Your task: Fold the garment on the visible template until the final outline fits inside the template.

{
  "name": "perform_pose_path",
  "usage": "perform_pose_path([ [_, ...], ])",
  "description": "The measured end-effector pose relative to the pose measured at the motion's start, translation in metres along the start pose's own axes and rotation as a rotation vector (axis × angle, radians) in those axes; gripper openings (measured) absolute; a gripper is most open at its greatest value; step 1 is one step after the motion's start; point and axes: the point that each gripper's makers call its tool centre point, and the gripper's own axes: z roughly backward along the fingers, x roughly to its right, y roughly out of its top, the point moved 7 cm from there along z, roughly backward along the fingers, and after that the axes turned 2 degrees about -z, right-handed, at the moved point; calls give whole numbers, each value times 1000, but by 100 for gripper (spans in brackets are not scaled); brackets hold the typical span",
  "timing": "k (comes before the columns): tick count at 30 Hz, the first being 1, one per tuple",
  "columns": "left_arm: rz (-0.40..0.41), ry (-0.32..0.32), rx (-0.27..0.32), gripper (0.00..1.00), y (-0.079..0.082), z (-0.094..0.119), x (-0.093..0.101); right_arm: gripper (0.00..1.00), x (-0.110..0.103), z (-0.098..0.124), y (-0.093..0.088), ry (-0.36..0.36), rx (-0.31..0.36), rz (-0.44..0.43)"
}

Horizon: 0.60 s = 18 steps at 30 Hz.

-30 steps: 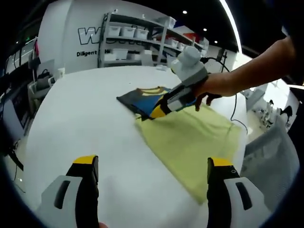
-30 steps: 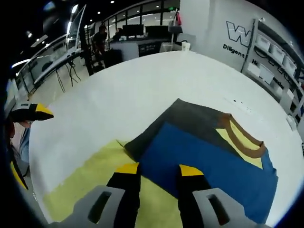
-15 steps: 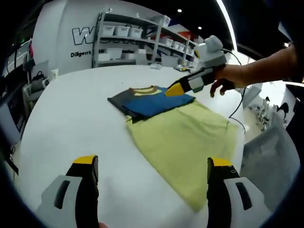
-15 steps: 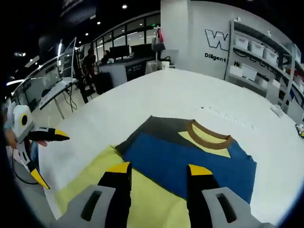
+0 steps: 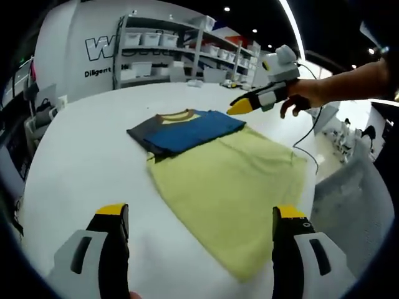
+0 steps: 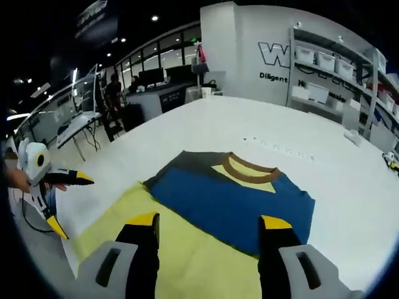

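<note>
step: folded garment (image 5: 184, 129) sits at one end of the yellow template (image 5: 230, 187); neither gripper holds it; looks like a check or pause between folds (judgement)
garment: blue/grey, brown collar up, flat on the white bench (image 5: 87, 162), one edge overlapping the template, most of it off the template on bare bench
left gripper (image 5: 199, 218): fingers spread wide, empty, garment well ahead of the tips, template's near part between them
right gripper (image 6: 209, 225): fingers spread, empty, raised over template, garment just beyond tips
next: likely regrasp garment edge, fold or drag it fully onto template; outline not inside yet
</note>
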Motion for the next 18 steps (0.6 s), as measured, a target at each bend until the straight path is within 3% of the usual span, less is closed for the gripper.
perform_pose_path([
  [12, -50, -6, -36, 92, -1, 4, 9, 66, 3, 30, -9, 76, 40, -11],
  [18, -115, -35, -52, 90, -4, 3, 17, 66, 6, 46, -19, 96, 56, -22],
])
